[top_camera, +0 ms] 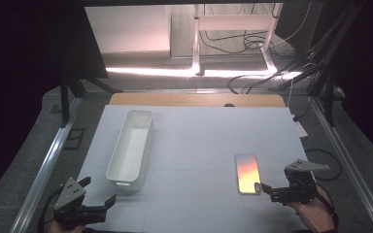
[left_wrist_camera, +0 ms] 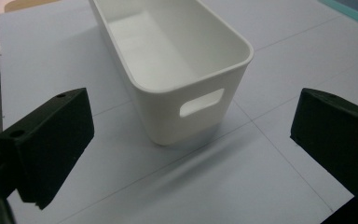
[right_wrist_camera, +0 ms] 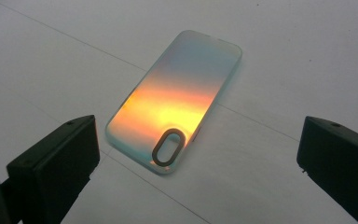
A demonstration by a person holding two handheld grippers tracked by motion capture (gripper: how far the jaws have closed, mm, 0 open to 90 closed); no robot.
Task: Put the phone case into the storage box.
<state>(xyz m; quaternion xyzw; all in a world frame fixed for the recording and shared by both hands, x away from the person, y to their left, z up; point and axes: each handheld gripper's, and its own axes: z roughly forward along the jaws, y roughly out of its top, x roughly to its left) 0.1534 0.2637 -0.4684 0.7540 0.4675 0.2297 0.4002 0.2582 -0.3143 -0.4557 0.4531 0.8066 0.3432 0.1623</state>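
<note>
A long white plastic bin (top_camera: pixel 128 145) lies on the white table sheet (top_camera: pixel 199 131), left of centre; its short end has a handle slot (left_wrist_camera: pixel 201 102). An iridescent phone case (top_camera: pixel 248 173) with an orange glow lies flat at the right, camera cutout toward the front. My left gripper (top_camera: pixel 97 191) hovers at the front left, just short of the bin's near end, open and holding nothing. In the left gripper view that gripper (left_wrist_camera: pixel 191 140) faces the bin (left_wrist_camera: pixel 168 60). My right gripper (top_camera: pixel 276 179) is open beside the case's near right corner. Its jaws stand wide apart on either side of the case (right_wrist_camera: pixel 177 102).
A wooden table edge (top_camera: pixel 194 99) shows behind the sheet. Metal frame rails (top_camera: pixel 48 155) run along both sides. Cables (top_camera: pixel 252 41) and a stand lie on the floor beyond. Bare sheet lies between the bin and the case.
</note>
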